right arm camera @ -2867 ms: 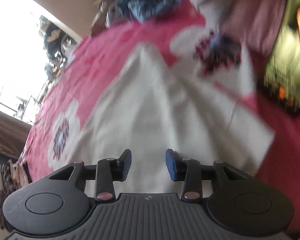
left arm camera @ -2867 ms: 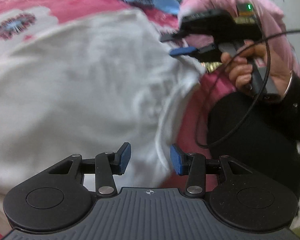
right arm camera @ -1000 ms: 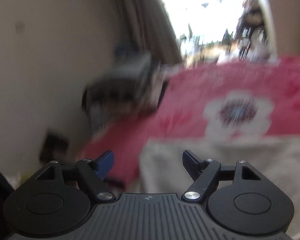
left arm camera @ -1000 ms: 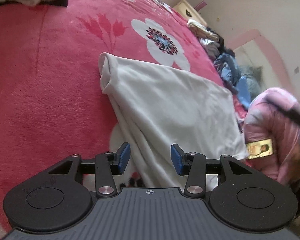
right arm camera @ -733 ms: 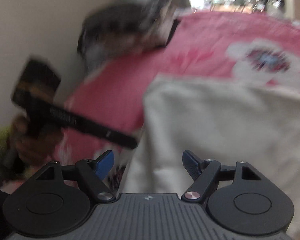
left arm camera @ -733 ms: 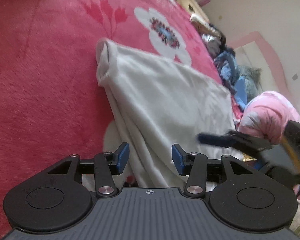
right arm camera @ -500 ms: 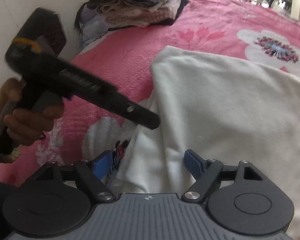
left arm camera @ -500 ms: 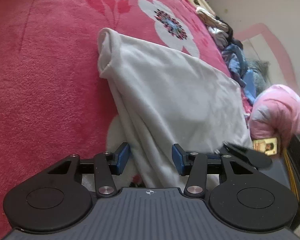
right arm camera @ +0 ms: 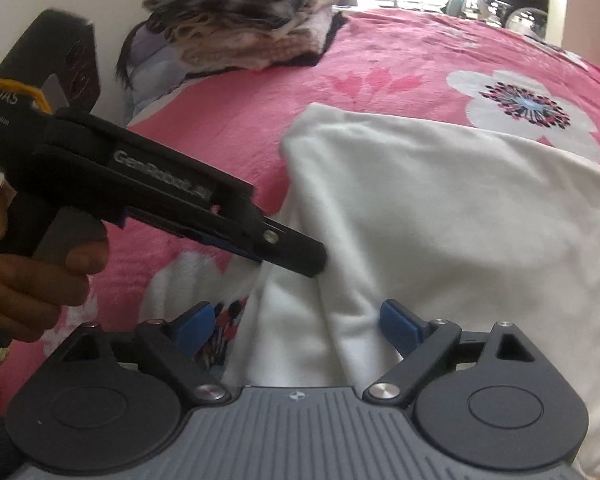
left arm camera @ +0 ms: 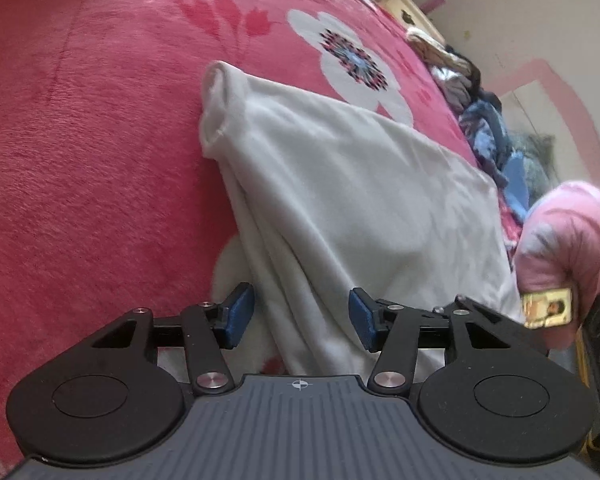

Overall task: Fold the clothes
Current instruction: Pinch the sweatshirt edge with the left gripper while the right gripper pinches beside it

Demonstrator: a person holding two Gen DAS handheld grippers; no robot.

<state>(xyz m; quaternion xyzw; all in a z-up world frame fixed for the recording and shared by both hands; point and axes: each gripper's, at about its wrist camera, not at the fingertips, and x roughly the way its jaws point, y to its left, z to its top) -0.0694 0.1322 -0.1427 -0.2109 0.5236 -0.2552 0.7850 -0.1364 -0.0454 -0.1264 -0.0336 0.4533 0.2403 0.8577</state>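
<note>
1. Since a second ago our right gripper (right arm camera: 294, 326) has swung down from the wall to the near edge of the white garment (right arm camera: 440, 216).
2. We see that garment half folded on the pink floral blanket (left arm camera: 80, 140).
3. Our right jaws are opening, released, cloth between them.
4. Our left gripper (left arm camera: 300, 314) is opening too, straddling a fold unclamped.
</note>
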